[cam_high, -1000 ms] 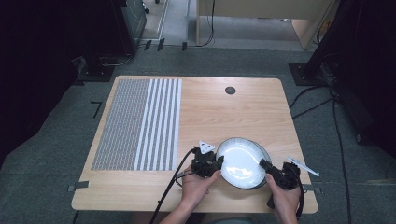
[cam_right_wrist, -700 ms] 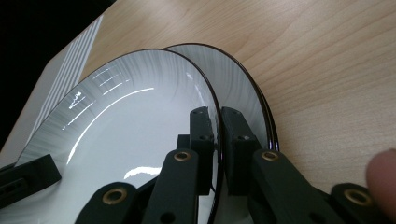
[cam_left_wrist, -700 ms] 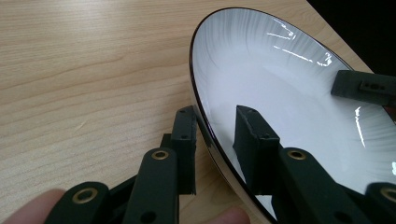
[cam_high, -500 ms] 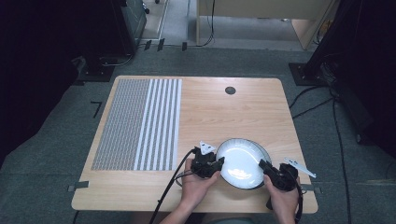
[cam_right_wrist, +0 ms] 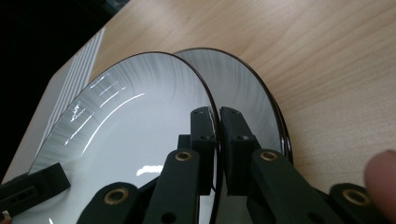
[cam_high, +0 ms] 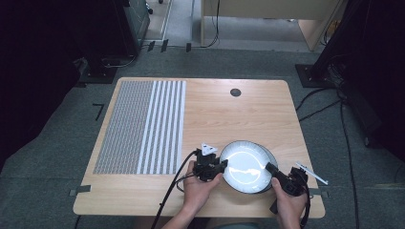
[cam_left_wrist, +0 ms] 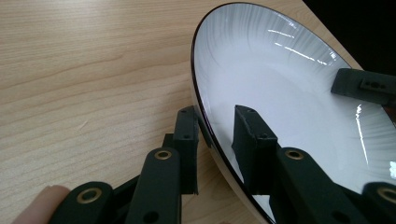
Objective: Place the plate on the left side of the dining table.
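A white plate with a dark rim [cam_high: 248,167] lies at the near right of the wooden table [cam_high: 239,119]. My left gripper [cam_high: 220,167] is at its left rim and my right gripper [cam_high: 270,168] at its right rim. In the left gripper view the left gripper [cam_left_wrist: 217,116] has one jaw under and one jaw over the plate's [cam_left_wrist: 280,79] rim. The right gripper [cam_right_wrist: 218,114] pinches the rim of the tilted upper plate [cam_right_wrist: 130,135], and a second plate [cam_right_wrist: 247,88] lies beneath it. Both grippers' jaws have just been closing on the rim.
A grey and white striped mat [cam_high: 143,126] covers the table's left part. A small black round hole [cam_high: 235,92] sits near the far edge. The plates lie close to the front edge, and cables trail off it from the grippers.
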### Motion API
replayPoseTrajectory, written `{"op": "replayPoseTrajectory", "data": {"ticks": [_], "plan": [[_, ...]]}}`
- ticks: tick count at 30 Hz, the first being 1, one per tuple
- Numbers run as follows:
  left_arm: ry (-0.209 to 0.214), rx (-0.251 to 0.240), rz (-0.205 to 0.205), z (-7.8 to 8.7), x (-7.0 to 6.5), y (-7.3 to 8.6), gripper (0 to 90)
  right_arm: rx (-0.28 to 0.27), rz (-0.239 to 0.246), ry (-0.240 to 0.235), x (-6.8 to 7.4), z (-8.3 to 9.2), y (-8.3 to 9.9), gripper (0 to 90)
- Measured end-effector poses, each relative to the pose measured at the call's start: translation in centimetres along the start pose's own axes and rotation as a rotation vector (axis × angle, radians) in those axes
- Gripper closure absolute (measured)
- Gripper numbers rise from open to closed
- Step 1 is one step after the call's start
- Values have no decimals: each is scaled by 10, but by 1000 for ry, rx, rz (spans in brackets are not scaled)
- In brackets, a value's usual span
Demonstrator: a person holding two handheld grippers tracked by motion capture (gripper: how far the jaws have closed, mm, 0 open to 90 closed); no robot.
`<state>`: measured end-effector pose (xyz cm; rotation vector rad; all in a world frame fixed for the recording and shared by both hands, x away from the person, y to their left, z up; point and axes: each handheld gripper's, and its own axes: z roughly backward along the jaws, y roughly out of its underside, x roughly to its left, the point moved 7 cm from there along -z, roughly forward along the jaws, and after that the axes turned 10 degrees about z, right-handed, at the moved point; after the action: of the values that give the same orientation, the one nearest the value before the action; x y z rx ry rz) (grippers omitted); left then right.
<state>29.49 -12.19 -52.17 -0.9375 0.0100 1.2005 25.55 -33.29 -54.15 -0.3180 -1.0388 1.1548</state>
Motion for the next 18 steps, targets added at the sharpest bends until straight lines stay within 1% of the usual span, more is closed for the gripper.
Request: {"op": "replayPoseTrajectory", "data": {"ticks": [2,4,5,7,9,14,16,17,18], "plan": [[6,6,6,2,1,-1,733,-7,16,5,5,1,-4,847],[9,11,13,3,4,-2,734,-2,12,4,6,1,-4,847],[9,11,22,4,5,-2,737,8,4,-6,7,-1,-3,847],[12,7,20,6,6,-3,736,9,4,-8,9,-1,-4,847],[16,2,25,8,7,-4,737,8,23,-9,13,-1,-8,848],[13,-6,36,15,13,-8,739,27,12,-27,20,-4,-8,849],[14,-8,39,16,13,-8,739,27,24,-31,23,-5,-9,848],[15,-15,43,20,15,-10,740,28,25,-33,25,-4,-10,849],[15,-15,43,20,15,-10,740,28,25,-33,25,-4,-10,849]]}}
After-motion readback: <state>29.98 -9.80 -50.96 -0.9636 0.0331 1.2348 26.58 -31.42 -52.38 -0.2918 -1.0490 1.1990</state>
